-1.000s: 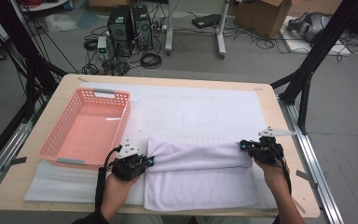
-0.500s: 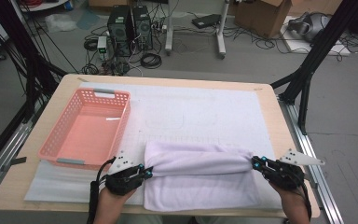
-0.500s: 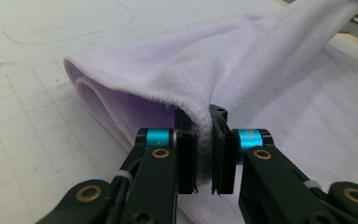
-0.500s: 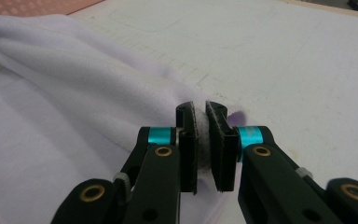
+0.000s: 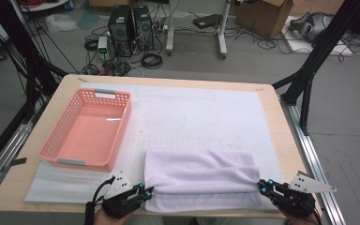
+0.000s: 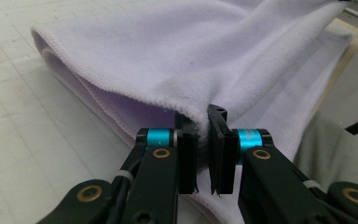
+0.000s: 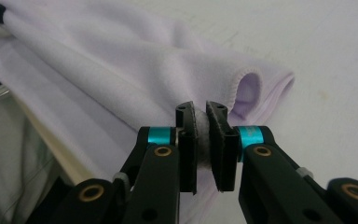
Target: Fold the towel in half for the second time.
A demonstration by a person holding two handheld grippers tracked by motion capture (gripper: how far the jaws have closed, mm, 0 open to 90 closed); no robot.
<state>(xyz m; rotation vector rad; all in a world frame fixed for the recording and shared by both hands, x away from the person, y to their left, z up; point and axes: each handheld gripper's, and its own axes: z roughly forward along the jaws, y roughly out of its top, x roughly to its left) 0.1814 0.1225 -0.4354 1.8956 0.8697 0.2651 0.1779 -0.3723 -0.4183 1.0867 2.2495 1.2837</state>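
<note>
We've got the folded lilac towel [image 5: 199, 177] lying just right of the pink basket [image 5: 86, 160], which has nothing in it. Left gripper [image 5: 145, 192] and right gripper [image 5: 262, 186] each pinch a towel end, jaws narrow but just been easing open.

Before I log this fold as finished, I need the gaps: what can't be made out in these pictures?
- High view: both hands are cut off by the bottom edge; the towel's near edge runs to that edge.
- Left gripper view: whether the left gripper, jaws just opening, still presses the hem; fabric hides the pads.
- Right gripper view: likewise for the right gripper; cloth sits between its jaws.
- High view: the pink basket's near inner wall is hidden by its rim.
</note>
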